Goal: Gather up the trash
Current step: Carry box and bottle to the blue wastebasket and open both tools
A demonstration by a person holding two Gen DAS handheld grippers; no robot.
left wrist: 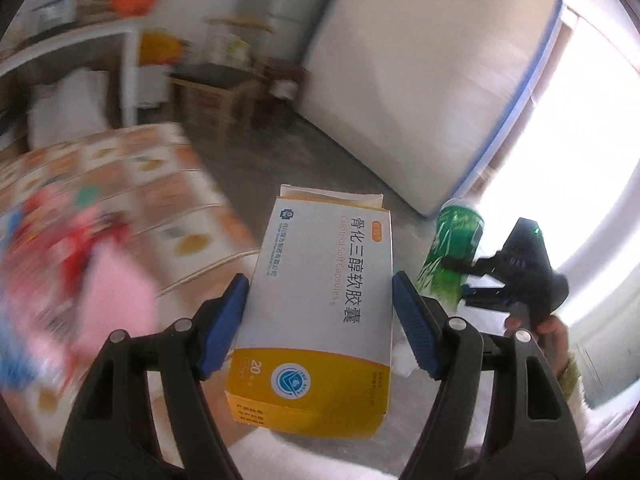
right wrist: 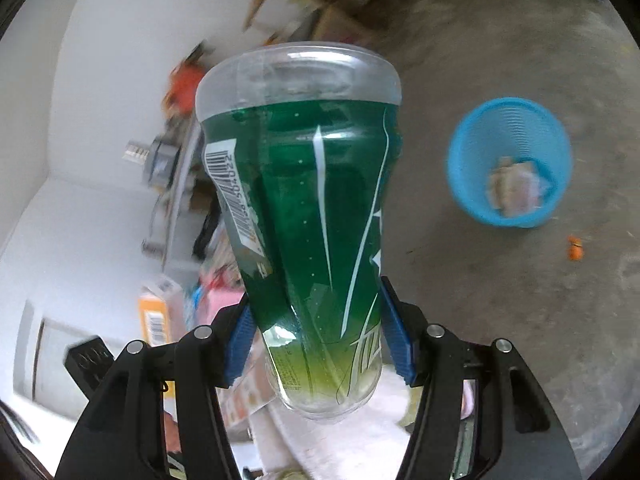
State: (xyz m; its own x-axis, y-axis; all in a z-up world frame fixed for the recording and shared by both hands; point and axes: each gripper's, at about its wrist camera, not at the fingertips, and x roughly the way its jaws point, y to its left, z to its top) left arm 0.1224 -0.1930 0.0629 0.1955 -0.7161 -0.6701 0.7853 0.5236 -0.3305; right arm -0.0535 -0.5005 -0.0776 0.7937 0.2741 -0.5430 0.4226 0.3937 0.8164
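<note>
The left gripper (left wrist: 318,320) pinches a medicine box (left wrist: 316,312); the right gripper (right wrist: 316,340) pinches a green bottle (right wrist: 308,208). Both go over the blue basket (right wrist: 464,184) on the floor, and the fingers should spread only above its rim.

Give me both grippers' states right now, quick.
Left gripper: shut on the medicine box.
Right gripper: shut on the green plastic bottle.

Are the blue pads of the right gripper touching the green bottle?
Touching. In the right wrist view, both blue pads of the right gripper press against the sides of the green bottle, with no gap visible on either side.
</note>
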